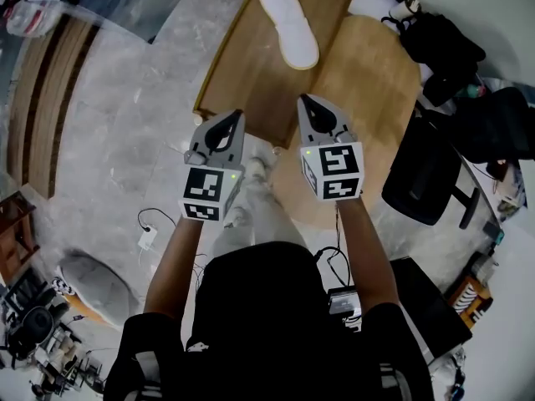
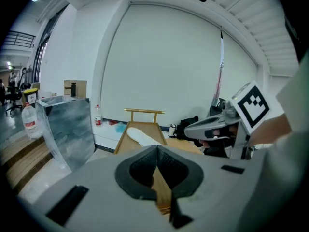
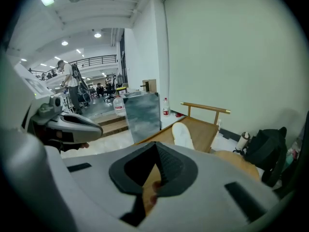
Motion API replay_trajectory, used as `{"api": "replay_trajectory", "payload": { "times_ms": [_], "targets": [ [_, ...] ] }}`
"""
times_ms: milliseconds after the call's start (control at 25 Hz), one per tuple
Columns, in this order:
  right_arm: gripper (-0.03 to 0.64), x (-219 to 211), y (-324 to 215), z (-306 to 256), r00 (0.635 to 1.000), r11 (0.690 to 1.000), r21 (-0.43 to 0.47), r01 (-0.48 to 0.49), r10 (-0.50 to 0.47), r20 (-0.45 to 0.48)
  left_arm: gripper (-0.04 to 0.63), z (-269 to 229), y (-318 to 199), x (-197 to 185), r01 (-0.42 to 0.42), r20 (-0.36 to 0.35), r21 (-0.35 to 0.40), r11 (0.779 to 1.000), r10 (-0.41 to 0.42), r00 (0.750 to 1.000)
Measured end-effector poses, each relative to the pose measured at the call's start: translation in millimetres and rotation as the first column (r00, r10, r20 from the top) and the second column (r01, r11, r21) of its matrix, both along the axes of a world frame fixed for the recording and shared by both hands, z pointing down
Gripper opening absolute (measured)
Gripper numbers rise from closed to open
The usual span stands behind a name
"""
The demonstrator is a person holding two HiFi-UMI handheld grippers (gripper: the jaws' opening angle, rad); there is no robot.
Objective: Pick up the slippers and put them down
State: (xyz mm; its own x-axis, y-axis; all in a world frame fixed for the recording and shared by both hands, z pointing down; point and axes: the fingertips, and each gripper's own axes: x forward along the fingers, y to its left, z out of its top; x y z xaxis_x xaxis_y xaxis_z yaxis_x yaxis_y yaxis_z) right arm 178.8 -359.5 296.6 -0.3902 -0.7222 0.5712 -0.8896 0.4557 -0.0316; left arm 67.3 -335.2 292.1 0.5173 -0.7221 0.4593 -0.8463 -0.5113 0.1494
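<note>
Floor: We stand on a pale grey, marble-look floor (image 1: 117, 115) that fills the left of the head view.
Worktop: A rectangular wooden worktop (image 1: 251, 65) lies ahead of us, with a rail at its far end. A rounder, lighter wooden top (image 1: 376, 73) sits just beside it on the right.
Chair and bag: A black office chair (image 1: 426, 174) stands to our right, with a black bag (image 1: 443, 44) beyond the round top.
Slipper: One white slipper (image 1: 288, 23) lies flat and lengthwise on the far half of the worktop, well apart from both tools. We see only this one, and cannot tell which face is up.
Left tool: The left tool (image 2: 157, 147) is narrow and empty, its jaws meeting at the tips. It is held in the air near the worktop's near edge.
Right tool: The right tool (image 3: 155, 143) is likewise closed on nothing, level with its partner.
Handling: We judge the slipper light, soft and floppy. It is not fragile, and its cloth surface should grip rather than slip.
Where to hold: We would pinch a long side edge near the middle, so neither end droops. The jaws would first need to open.
</note>
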Motion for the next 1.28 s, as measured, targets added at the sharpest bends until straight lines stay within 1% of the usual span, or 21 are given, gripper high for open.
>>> {"api": "replay_trajectory", "payload": {
  "times_ms": [200, 360, 480, 680, 840, 960, 1080, 1160, 1280],
  "targets": [
    [-0.012, 4, -9, 25, 0.999, 1.0, -0.017, 0.011, -0.011, -0.036, 0.003, 22, -10, 13, -0.014, -0.008, -0.022, 1.0, 0.014, 1.0],
    [-0.012, 8, -17, 47, 0.998, 0.999, -0.045, 0.021, -0.023, -0.055, 0.003, 37, -22, 23, -0.026, -0.008, -0.036, 0.999, 0.026, 1.0],
    [-0.012, 9, -26, 63, 0.998, 0.997, -0.073, 0.019, -0.023, -0.063, 0.003, 50, -32, 24, -0.02, -0.014, -0.051, 0.999, 0.019, 1.0],
    [-0.012, 11, -42, 90, 0.993, 0.994, -0.104, 0.024, -0.035, -0.11, 0.003, 75, -37, 27, -0.019, -0.021, -0.146, 0.989, 0.016, 1.0],
    [-0.012, 16, -55, 108, 0.992, 0.991, -0.129, 0.022, -0.038, -0.122, 0.003, 90, -49, 31, -0.022, -0.017, -0.133, 0.991, 0.02, 1.0],
    [-0.011, 18, -64, 119, 0.99, 0.99, -0.14, 0.017, -0.036, -0.133, 0.003, 98, -52, 33, -0.026, -0.021, -0.158, 0.987, 0.023, 0.999],
    [-0.009, 20, -73, 126, 0.99, 0.989, -0.147, 0.013, -0.034, -0.14, 0.003, 102, -57, 34, -0.03, -0.023, -0.149, 0.988, 0.027, 0.999],
    [0.017, 21, -79, 131, 0.989, 0.988, -0.155, 0.013, -0.036, -0.143, 0.003, 104, -59, 34, -0.033, -0.022, -0.145, 0.989, 0.03, 0.999],
    [0.03, 21, -88, 139, 0.988, 0.986, -0.165, 0.016, -0.041, -0.151, 0.003, 111, -62, 32, -0.037, -0.016, -0.154, 0.987, 0.035, 0.999]
  ]
}}
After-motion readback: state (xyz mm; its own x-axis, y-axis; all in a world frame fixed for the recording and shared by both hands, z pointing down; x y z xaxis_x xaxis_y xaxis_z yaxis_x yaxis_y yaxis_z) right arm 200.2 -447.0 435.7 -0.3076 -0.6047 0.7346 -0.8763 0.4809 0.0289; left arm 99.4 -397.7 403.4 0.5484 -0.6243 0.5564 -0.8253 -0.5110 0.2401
